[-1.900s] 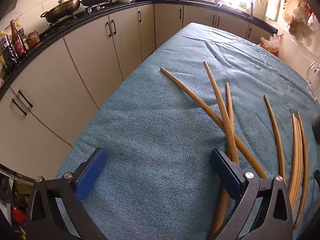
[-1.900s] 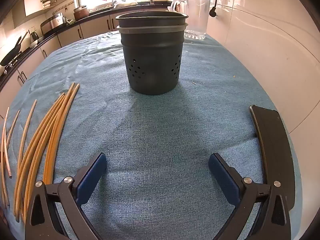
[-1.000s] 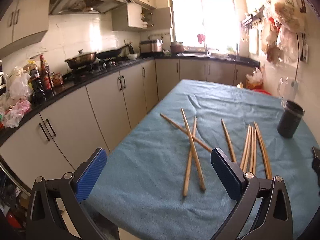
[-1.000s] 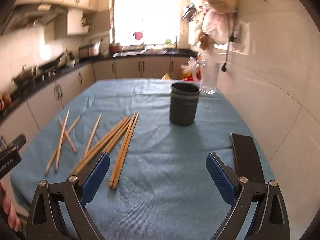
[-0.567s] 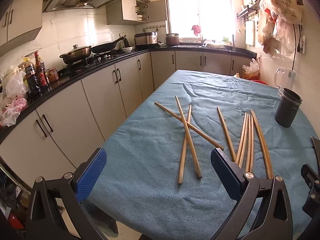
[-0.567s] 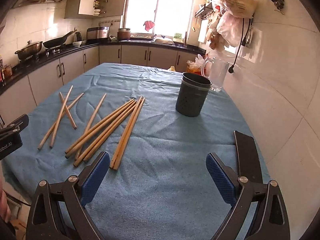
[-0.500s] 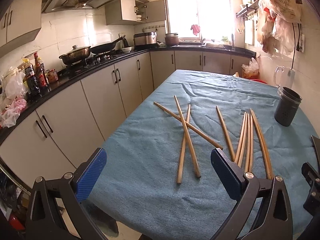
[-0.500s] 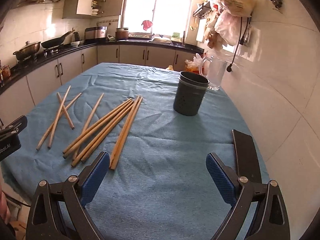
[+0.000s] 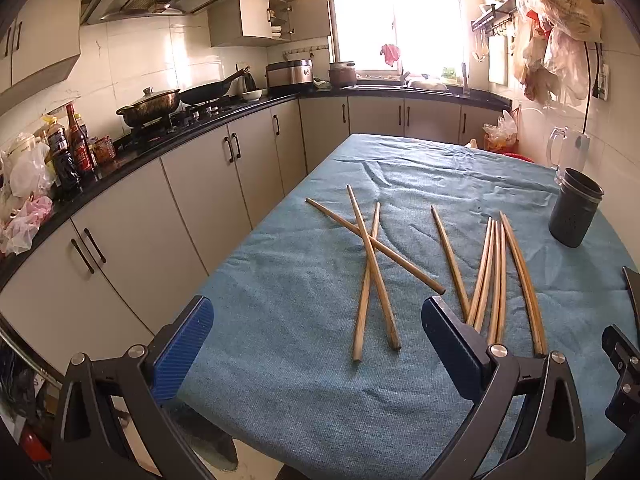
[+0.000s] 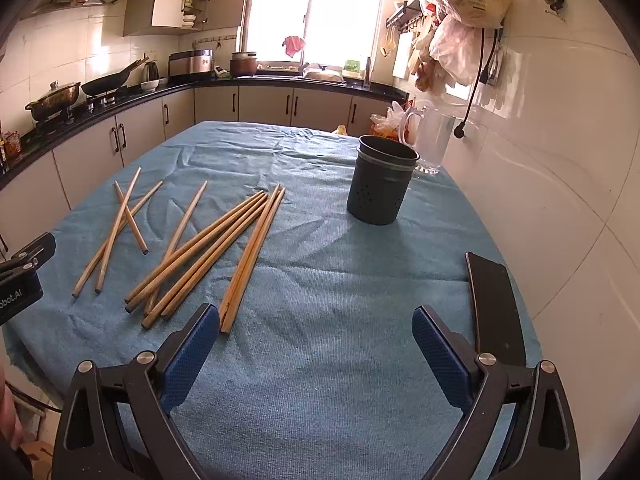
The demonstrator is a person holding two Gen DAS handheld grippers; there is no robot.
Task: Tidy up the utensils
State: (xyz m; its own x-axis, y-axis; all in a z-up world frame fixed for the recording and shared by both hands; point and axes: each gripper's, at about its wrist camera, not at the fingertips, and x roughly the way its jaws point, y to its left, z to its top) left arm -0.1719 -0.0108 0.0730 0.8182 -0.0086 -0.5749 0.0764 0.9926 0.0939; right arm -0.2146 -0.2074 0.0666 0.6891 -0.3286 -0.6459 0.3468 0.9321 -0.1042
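Several long wooden chopsticks [image 9: 494, 272] lie scattered on a table under a blue cloth [image 9: 304, 312]; three cross each other at the left [image 9: 370, 252], the others lie roughly parallel [image 10: 208, 252]. A dark perforated utensil holder [image 10: 380, 184] stands upright at the table's far right, also seen in the left wrist view [image 9: 576, 212]. My left gripper [image 9: 316, 344] hangs open over the near edge, short of the crossed chopsticks. My right gripper [image 10: 316, 352] is open too, its left finger beside the nearest chopstick ends. Neither holds anything.
A black flat object [image 10: 496, 304] lies by the table's right edge near the tiled wall. A glass pitcher [image 10: 432, 140] stands behind the holder. Kitchen cabinets [image 9: 200, 188] and a counter with pans and bottles run along the left. A window is at the back.
Both grippers have pulled back and up from close to the cloth to a wider view of the whole table. The chopsticks and holder have stayed put; both grippers remain open.
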